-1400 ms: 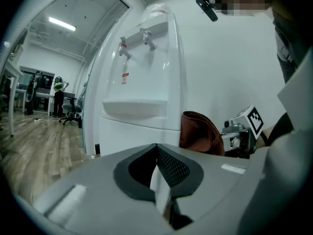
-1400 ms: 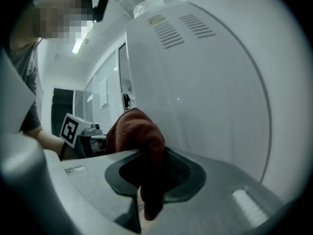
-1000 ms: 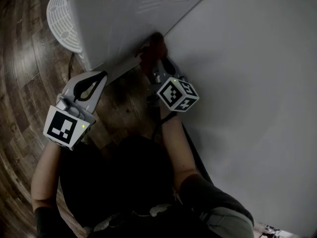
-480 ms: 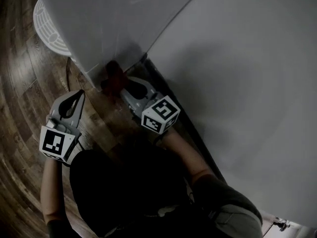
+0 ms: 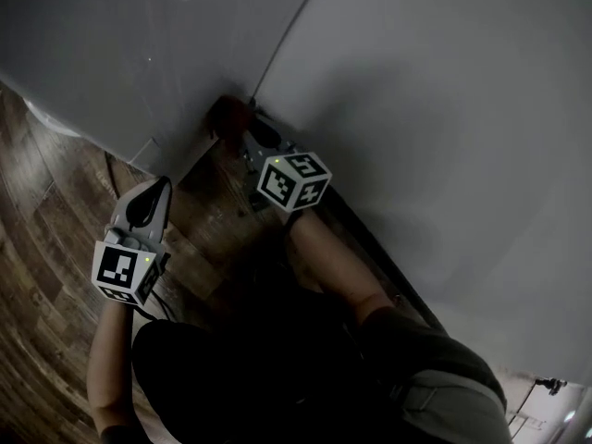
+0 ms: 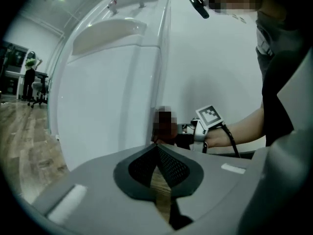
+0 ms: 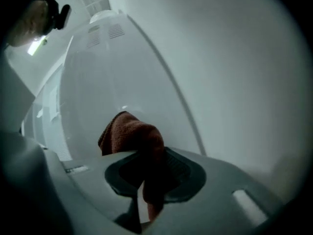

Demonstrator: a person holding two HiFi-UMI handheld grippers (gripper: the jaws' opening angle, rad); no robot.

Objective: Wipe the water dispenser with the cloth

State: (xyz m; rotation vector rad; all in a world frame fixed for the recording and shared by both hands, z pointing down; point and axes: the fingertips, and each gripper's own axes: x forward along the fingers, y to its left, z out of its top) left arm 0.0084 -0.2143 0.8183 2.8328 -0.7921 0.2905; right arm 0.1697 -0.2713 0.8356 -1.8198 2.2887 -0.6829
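Observation:
The white water dispenser (image 5: 120, 54) fills the upper left of the head view, its side panel meeting the grey wall (image 5: 444, 109). A dark red cloth (image 5: 231, 117) presses against the dispenser's low rear corner, with my right gripper (image 5: 248, 137) shut on it. In the right gripper view the cloth (image 7: 132, 133) bunches out of the right gripper (image 7: 146, 177) against the dispenser's side panel (image 7: 93, 82). My left gripper (image 5: 157, 191) hangs over the wooden floor, shut and holding nothing. Seen in the left gripper view, the left gripper (image 6: 157, 153) points at the dispenser (image 6: 107, 82).
Dark wood-plank floor (image 5: 46, 248) runs along the left and bottom. The wall (image 7: 234, 72) stands close behind the dispenser with only a narrow gap. The person's dark-clothed body (image 5: 259, 359) fills the lower middle. A distant room with chairs (image 6: 34, 92) shows at far left.
My right gripper has carried the cloth down the dispenser's side, then back toward the corner by the wall. The left gripper has sunk lower and stayed shut.

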